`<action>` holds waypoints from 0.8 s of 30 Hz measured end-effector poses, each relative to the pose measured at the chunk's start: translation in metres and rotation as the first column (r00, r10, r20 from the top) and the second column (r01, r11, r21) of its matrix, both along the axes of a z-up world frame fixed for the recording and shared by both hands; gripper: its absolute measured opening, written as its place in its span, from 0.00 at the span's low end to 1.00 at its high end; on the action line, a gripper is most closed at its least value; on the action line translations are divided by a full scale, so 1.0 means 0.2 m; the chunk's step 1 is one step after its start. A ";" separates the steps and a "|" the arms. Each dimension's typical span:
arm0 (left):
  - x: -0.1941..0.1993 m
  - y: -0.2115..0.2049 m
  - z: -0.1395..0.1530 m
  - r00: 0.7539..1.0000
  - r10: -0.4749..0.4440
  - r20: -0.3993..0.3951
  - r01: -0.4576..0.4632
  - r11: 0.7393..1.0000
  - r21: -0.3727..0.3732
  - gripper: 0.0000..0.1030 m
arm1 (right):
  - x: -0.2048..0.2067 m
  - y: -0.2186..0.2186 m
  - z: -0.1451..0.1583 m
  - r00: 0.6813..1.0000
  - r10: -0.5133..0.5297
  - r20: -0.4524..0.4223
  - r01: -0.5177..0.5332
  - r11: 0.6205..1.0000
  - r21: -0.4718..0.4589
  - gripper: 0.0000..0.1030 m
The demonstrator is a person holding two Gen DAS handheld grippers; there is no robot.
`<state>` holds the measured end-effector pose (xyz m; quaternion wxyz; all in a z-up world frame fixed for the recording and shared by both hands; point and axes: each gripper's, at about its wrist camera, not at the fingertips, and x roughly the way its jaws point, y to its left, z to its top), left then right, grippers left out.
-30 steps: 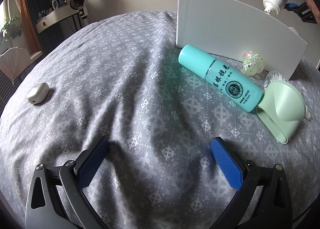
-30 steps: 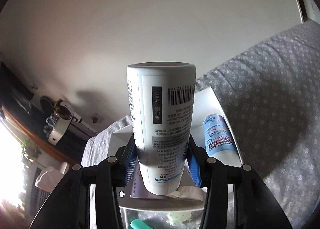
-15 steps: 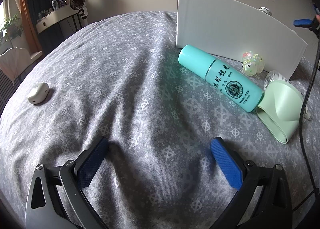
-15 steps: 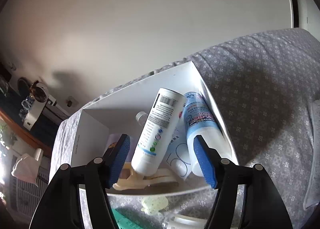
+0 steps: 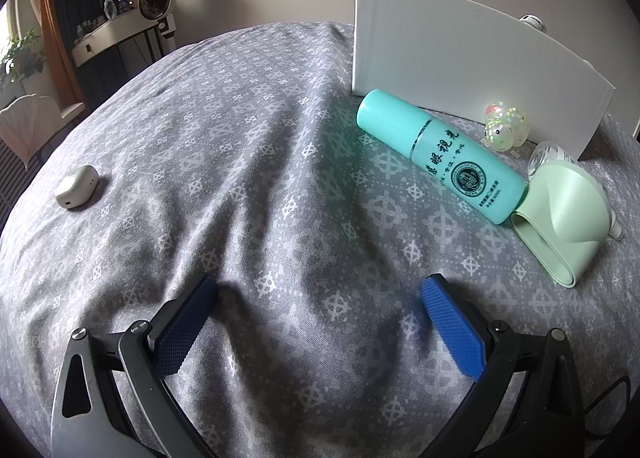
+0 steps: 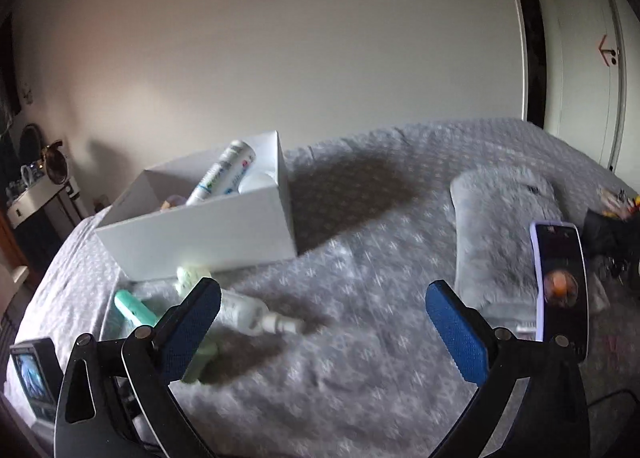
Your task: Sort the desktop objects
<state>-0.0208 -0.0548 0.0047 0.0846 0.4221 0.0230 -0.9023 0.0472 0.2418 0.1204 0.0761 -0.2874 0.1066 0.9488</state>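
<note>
Plastic, light and slippery, the teal bottle beside the white box suits a mid-body grip; both tools, left and right, gape wide, empty.

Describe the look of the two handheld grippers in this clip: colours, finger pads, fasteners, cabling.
The left gripper and the right gripper look alike: black angular plastic frames with triangular cut-outs and silver screws at the joints. Each finger carries a blue pad with fine cross-hatched texture. A thin black cable loops beside the left gripper's frame. No hands or sleeves show.
</note>
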 end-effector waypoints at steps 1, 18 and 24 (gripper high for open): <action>0.00 0.00 0.00 1.000 0.000 0.000 0.000 1.000 0.000 1.00 | 0.02 0.03 -0.05 0.999 0.005 0.038 -0.005 1.000 -0.007 1.00; 0.00 0.00 0.00 1.000 0.000 0.000 0.000 1.000 0.000 1.00 | -0.06 -0.07 -0.26 0.965 0.140 0.221 -0.148 0.989 0.020 1.00; 0.00 0.00 0.00 1.000 0.000 0.000 0.000 1.000 0.000 1.00 | -0.05 -0.18 -0.24 0.951 0.241 0.194 -0.252 0.967 0.033 1.00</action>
